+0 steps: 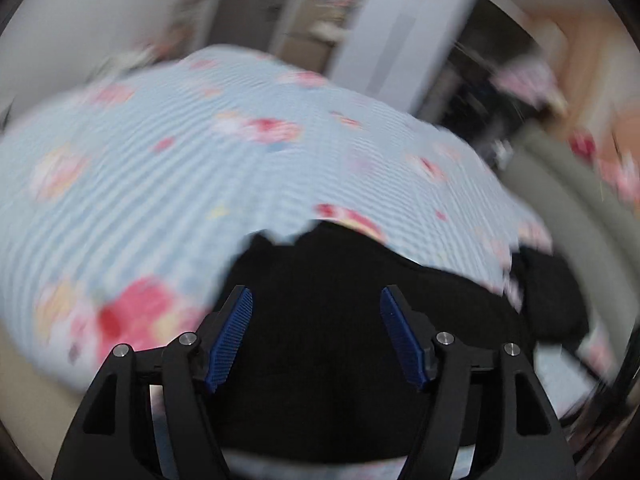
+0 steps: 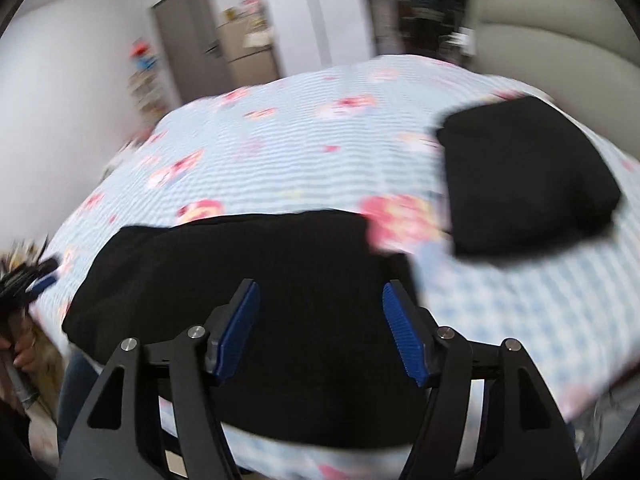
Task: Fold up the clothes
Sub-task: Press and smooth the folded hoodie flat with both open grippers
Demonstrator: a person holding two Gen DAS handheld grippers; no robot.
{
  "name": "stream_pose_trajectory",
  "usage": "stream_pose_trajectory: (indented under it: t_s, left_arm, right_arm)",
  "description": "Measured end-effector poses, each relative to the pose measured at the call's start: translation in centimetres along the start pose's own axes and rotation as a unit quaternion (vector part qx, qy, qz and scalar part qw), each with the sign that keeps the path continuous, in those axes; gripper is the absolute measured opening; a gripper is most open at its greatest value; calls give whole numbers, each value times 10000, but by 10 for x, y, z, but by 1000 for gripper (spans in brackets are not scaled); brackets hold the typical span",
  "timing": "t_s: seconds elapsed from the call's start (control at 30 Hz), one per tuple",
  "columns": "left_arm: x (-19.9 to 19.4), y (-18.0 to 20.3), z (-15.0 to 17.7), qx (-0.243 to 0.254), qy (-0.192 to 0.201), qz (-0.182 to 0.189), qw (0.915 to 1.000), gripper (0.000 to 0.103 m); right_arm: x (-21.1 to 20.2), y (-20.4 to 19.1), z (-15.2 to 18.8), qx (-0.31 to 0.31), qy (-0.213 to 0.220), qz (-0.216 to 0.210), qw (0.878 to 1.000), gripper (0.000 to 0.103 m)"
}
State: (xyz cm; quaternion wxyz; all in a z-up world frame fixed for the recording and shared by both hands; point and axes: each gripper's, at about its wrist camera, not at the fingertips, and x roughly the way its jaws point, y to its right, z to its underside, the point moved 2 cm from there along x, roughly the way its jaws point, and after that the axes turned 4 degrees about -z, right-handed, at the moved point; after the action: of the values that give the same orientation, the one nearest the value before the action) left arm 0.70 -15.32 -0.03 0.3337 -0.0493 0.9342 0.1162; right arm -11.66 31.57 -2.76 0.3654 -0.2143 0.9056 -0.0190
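Note:
A black garment (image 1: 344,344) lies on the blue checked, flower-print bedspread (image 1: 192,168) near its front edge. My left gripper (image 1: 316,300) is open above it, blue pads apart, holding nothing. In the right wrist view the same black garment (image 2: 248,280) lies folded into a wide slab under my right gripper (image 2: 320,300), which is open and empty. A second black garment (image 2: 524,184), folded into a neat block, lies on the bedspread (image 2: 300,152) to the right; it also shows in the left wrist view (image 1: 556,292). Both views are motion-blurred.
A grey sofa (image 2: 552,36) stands beyond the bed on the right. A grey door (image 2: 188,40) and white walls are at the back. The left gripper and a hand (image 2: 24,312) show at the left edge of the right wrist view.

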Motion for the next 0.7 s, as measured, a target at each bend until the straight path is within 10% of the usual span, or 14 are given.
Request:
stream_pose_trajectory:
  t_s: [0.23,0.7]
  left_arm:
    - [70,108,4,1377,-809,572,9855,73]
    - [125,107,32,905,-1413,728,9831,87]
  right_arm:
    - [71,-67,-10,-568,-428,-336,9969,70]
    - [156,-60,28,-487,-1122,-120,9924,74]
